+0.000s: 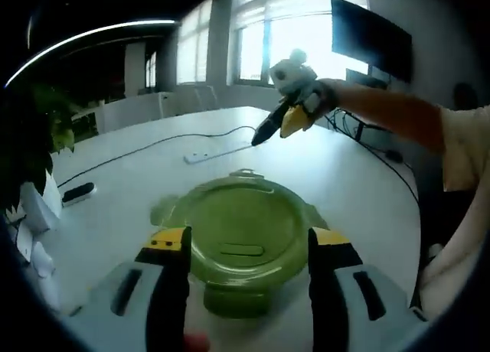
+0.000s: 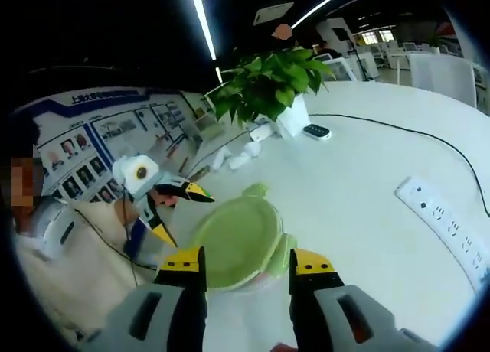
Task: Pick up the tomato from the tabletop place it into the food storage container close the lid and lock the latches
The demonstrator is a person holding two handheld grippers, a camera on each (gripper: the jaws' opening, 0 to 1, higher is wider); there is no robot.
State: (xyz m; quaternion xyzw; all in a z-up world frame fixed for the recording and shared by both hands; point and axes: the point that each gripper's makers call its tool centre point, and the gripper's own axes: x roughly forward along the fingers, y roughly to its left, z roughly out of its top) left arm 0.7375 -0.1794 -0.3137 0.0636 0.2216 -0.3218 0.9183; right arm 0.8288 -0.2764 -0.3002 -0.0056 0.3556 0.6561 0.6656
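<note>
Presently we find the round green plastic food storage container [image 1: 243, 241] resting on the white tabletop [image 1: 360, 191] with its lid [image 1: 241, 231] already seated on top. No tomato lies on the table, so we judge it is already inside, though the lid hides the interior and we cannot confirm this. What remains, in our assessment, is the latching.

In the left gripper view, the left gripper [image 1: 249, 275] sits low over the near side of the container, its jaws spread wide and flanking the lid without clasping anything. The right gripper [image 1: 279, 126] appears beyond the container, raised above the table and well apart from it; it grasps nothing.

In the right gripper view, the right gripper's jaws are parted and empty, aimed down toward the container [image 2: 239, 243], and the left gripper [image 2: 174, 206] shows just beside the container's far edge.

The container is translucent green, with flap-like latch tabs [image 1: 227, 300] protruding around the rim. Several tabs appear to splay outward, which suggests they are not locked; the fisheye blur prevents certainty. A white power strip [image 2: 448, 218] lies well apart from it.
</note>
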